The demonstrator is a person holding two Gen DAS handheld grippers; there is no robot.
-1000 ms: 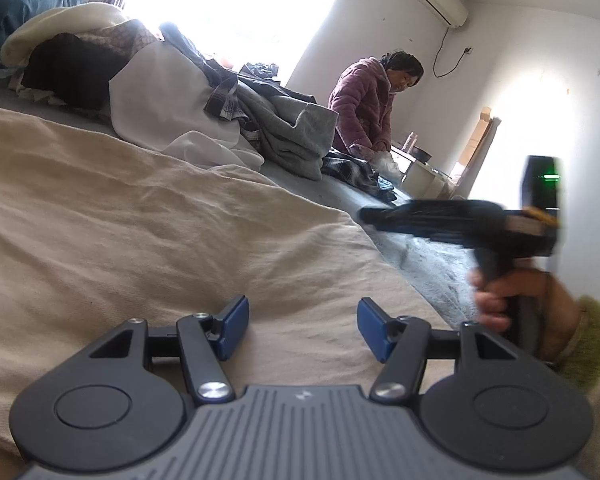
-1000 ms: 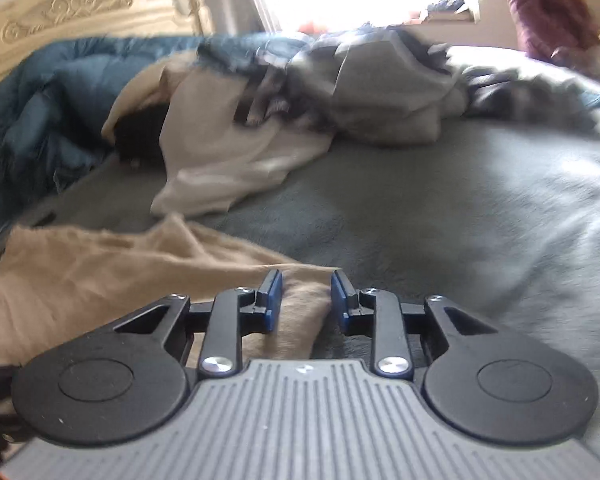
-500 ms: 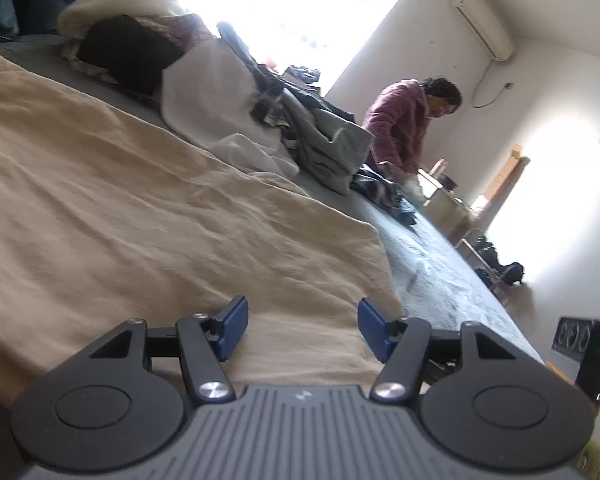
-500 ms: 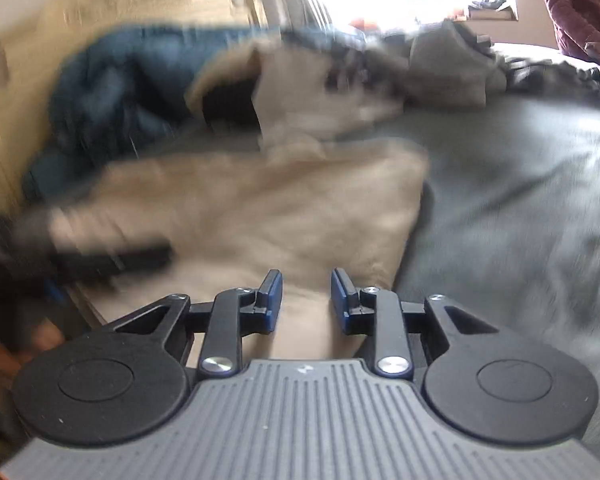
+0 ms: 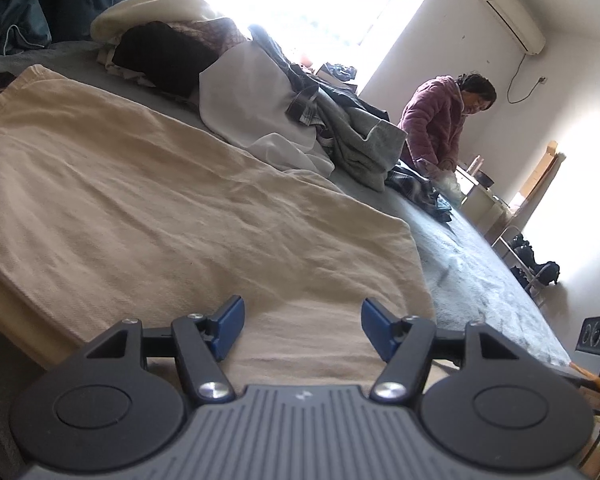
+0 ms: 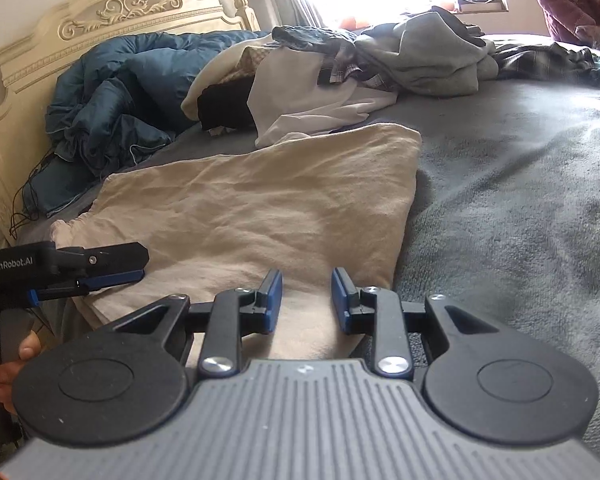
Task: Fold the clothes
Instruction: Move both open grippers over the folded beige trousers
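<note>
The folded beige garment (image 6: 260, 200) lies flat on the grey bed (image 6: 520, 200), stretching toward 12 o'clock from both tongs. The left tongs (image 5: 303, 330) are opening with nothing gripped; the right tongs (image 6: 306, 300) stand slightly parted over its near edge, empty.

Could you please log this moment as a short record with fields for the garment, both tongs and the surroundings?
garment: beige cloth lying flat on the grey bed
left tongs: jaws opening, nothing gripped, over the cloth's near edge
right tongs: narrow gap, cloth lies below, no visible pinch
unfolded pile: heaped beyond the cloth
bystander: person in a purple jacket at the far bedside
</note>
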